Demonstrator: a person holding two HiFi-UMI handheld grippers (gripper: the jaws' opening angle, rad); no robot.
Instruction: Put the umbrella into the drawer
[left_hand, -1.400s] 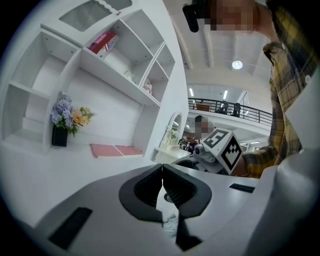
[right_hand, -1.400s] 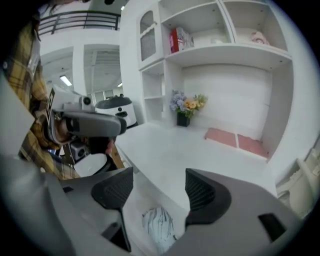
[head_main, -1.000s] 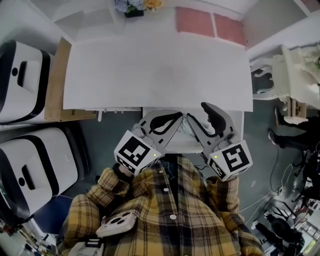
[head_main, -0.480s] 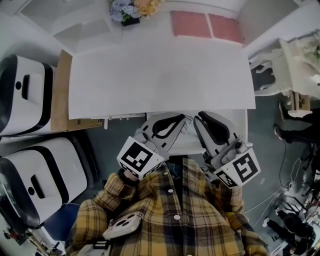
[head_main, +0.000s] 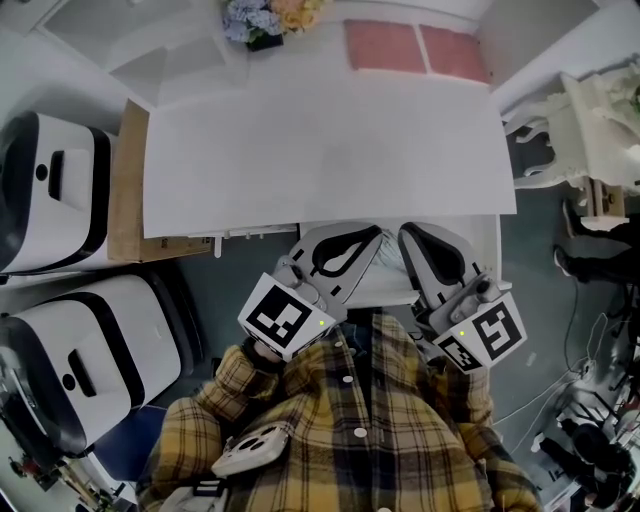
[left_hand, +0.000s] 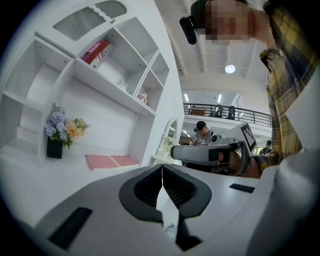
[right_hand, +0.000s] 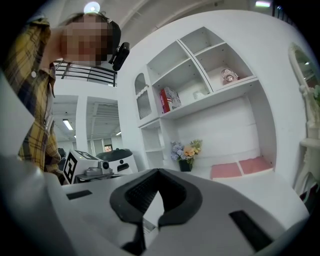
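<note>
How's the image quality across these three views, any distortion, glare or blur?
Head view: even light, sharp, the white tabletop nearly featureless. Left gripper view: fisheye bends the shelves, corners go black, the ceiling lamp glares. Right gripper view: same fisheye and black corners, a second light flares at the top edge.

The drawer (head_main: 488, 240) is white and shallow. It stands pulled out from under the front edge of the white worktop (head_main: 320, 150), below the worktop's right half. Its right wall runs straight out from that edge, and its front lies clear of the worktop. Most of its inside is hidden from above. A pale grey patch (head_main: 385, 255) shows near its middle, just off the worktop's edge. Whether that patch is the umbrella cannot be told.
</note>
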